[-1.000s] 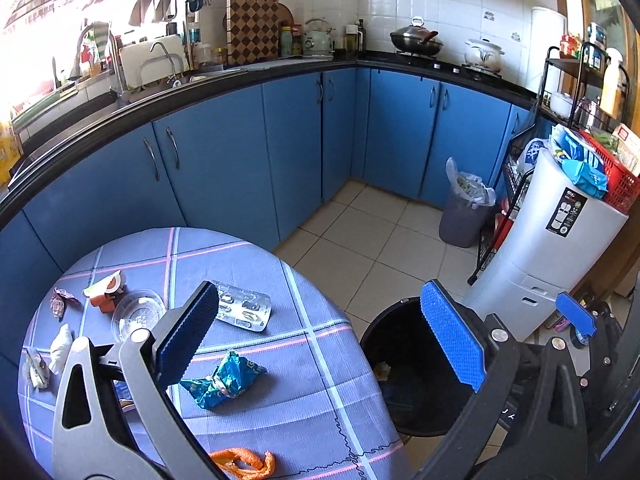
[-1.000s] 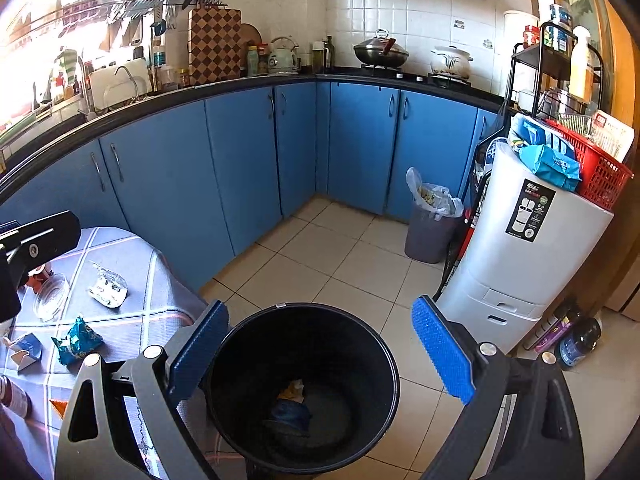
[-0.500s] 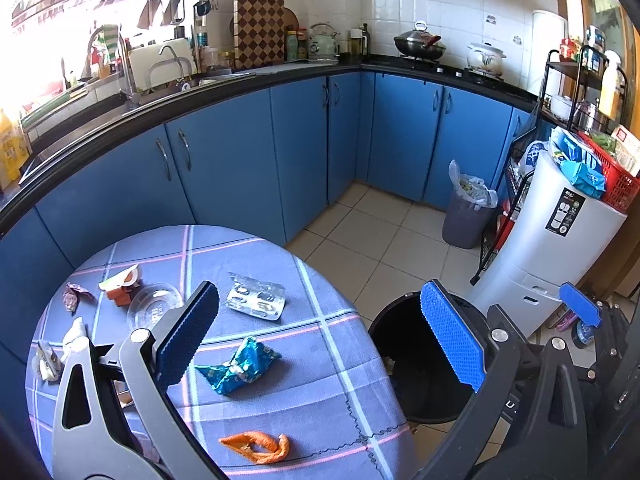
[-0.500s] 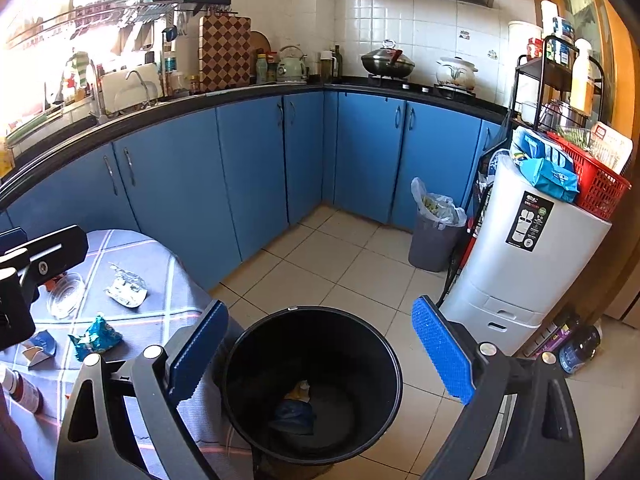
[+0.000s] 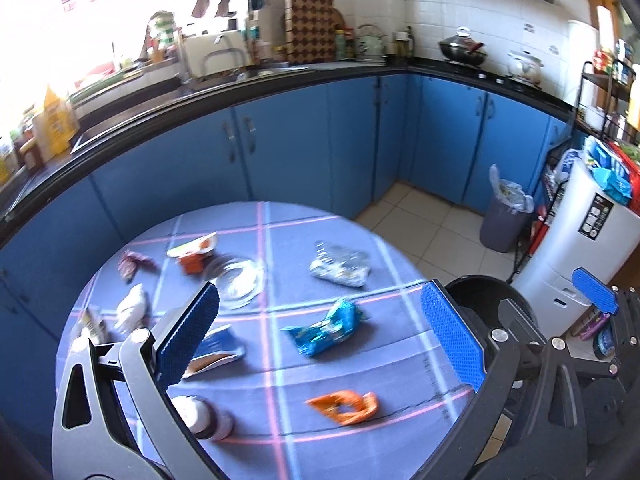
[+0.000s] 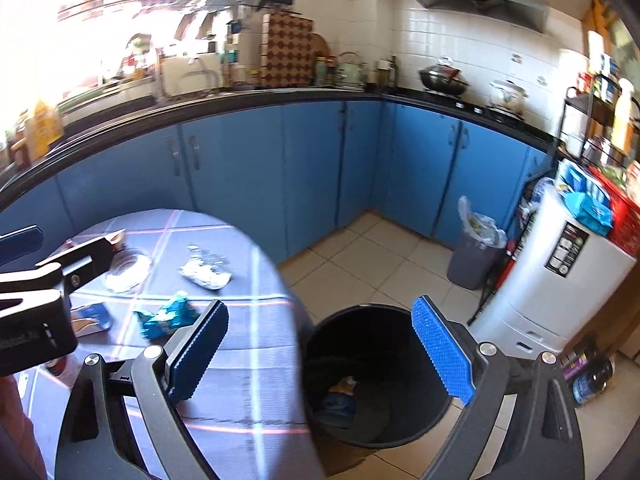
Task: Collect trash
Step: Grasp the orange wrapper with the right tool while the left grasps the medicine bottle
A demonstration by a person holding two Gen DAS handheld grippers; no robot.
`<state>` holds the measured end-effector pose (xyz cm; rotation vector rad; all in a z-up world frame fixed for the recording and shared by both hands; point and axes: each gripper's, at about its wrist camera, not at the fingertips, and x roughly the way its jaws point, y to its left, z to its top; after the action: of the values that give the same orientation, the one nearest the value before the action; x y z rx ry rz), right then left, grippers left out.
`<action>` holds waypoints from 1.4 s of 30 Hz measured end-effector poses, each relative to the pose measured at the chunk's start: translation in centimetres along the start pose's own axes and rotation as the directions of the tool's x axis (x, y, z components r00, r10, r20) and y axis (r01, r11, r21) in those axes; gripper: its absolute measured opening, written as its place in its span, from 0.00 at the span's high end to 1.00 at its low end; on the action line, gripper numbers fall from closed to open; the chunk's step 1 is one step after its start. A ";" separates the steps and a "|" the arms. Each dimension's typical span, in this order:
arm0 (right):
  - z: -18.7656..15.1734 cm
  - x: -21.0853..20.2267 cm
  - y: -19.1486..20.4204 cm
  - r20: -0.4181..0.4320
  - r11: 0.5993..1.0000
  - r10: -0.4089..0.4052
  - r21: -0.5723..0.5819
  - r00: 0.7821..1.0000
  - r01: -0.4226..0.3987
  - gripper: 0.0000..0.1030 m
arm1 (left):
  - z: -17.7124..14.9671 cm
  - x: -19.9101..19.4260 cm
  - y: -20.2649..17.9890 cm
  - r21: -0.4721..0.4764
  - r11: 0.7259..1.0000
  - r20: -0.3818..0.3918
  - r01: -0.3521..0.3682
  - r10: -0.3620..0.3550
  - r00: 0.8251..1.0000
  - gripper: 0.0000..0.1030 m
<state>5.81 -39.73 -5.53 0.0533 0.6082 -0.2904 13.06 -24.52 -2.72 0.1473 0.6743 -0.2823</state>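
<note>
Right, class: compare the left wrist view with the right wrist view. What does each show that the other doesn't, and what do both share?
Only the left wrist view shows the orange wrapper near the table's front edge, the small bottle lying behind the left finger, and the crumpled white scrap.

Only the right wrist view shows the inside of the black bin, with some rubbish already at the bottom.

Both show the blue checked table, the blue snack wrapper, the foil blister pack, the clear dish, and both open, empty grippers: left gripper, right gripper.

Crumpled blue wrapper (image 5: 326, 330) lies mid-surface, an orange wrapper (image 5: 346, 402) nearer the edge, a foil blister pack (image 5: 340, 266) beyond. Black bin (image 6: 380, 376) stands open beside, scraps inside.
</note>
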 end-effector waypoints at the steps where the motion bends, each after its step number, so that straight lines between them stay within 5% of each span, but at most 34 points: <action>1: 0.0 -0.2 0.8 0.001 1.000 0.013 -0.012 1.000 -0.013 0.12 | -0.2 -0.1 0.7 -0.008 1.000 -0.003 -0.006 0.006 1.000 0.03; 23: -1.8 -2.1 9.7 -0.041 0.986 0.087 -0.140 0.995 -0.092 0.12 | -5.5 -2.6 11.4 -0.142 0.985 -0.061 -0.102 0.095 0.994 0.03; 42: -6.9 3.5 13.9 -0.229 0.952 0.110 -0.256 0.967 -0.169 0.12 | -10.2 3.5 11.5 -0.072 0.991 -0.227 -0.116 0.097 0.969 0.03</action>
<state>8.65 -26.37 -13.65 -0.1410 0.8492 -0.0595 13.12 -12.01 -12.31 0.1344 0.8975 -0.1335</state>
